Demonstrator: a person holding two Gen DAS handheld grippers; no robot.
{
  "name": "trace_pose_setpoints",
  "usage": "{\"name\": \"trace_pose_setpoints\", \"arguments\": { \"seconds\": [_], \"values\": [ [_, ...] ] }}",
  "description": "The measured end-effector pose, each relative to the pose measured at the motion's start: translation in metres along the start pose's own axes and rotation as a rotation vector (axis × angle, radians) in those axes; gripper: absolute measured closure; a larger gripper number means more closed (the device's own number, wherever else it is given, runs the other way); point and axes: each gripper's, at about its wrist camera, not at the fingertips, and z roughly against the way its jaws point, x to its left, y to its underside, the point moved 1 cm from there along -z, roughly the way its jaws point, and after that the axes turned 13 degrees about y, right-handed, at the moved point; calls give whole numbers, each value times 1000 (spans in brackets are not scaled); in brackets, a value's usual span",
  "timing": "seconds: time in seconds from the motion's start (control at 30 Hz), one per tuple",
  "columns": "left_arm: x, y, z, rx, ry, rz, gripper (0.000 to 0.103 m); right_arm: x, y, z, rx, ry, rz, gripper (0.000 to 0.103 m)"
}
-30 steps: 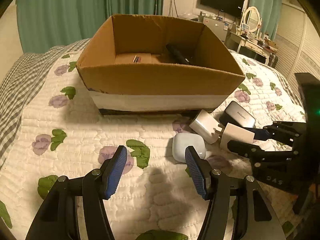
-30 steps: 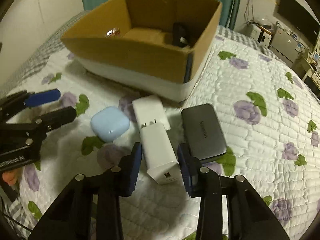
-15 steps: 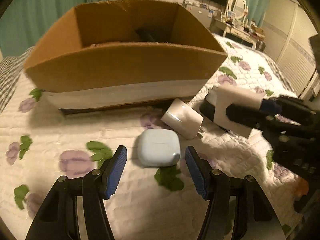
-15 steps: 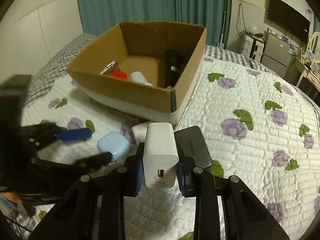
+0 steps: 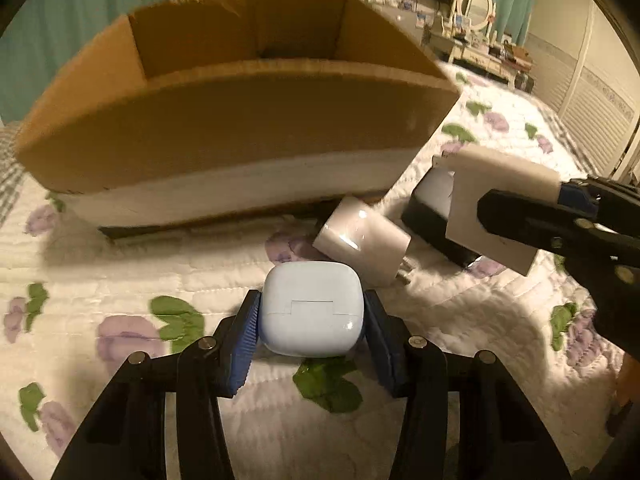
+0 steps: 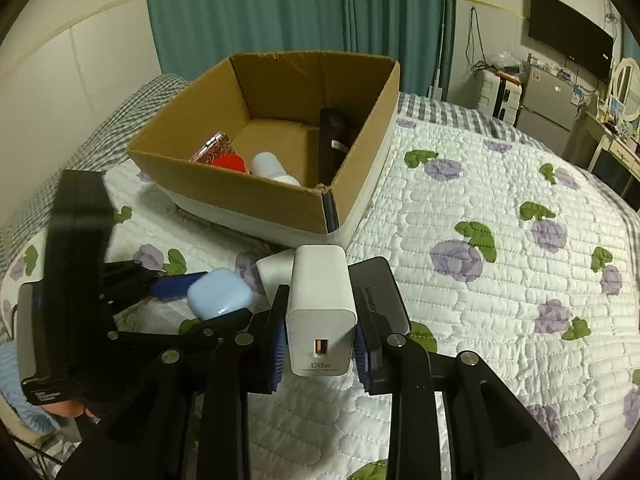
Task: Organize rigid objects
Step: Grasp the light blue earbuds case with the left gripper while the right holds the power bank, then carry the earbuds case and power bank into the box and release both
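My left gripper (image 5: 311,322) is shut on a pale blue earbud case (image 5: 311,308) that rests on the quilt; the case also shows in the right wrist view (image 6: 218,294). My right gripper (image 6: 320,338) is shut on a white 66W charger (image 6: 322,312) and holds it above the bed; the charger shows at the right of the left wrist view (image 5: 496,204). A second white charger (image 5: 362,240) and a black power bank (image 6: 380,296) lie on the quilt in front of the open cardboard box (image 6: 256,196).
The box holds a black device (image 6: 332,140), a white bottle (image 6: 272,166), a red cap (image 6: 228,162) and a pink patterned item (image 6: 212,148). The floral quilt (image 6: 500,280) spreads to the right. A dresser with mirror (image 5: 476,4) stands behind.
My left gripper moved forward and closed on the blue earbud case. My right gripper, closed on the white charger, lifted it higher off the quilt.
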Motion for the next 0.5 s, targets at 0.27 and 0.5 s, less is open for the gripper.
{"name": "trace_pose_setpoints", "arguments": {
  "seconds": [0.27, 0.5],
  "values": [
    [2, -6, 67, -125, -7, 8, 53, 10, -12, 37, -61, 17, 3, 76],
    [2, -41, 117, -243, -42, -4, 53, 23, -50, 70, -164, -2, 24, 76]
  ]
}}
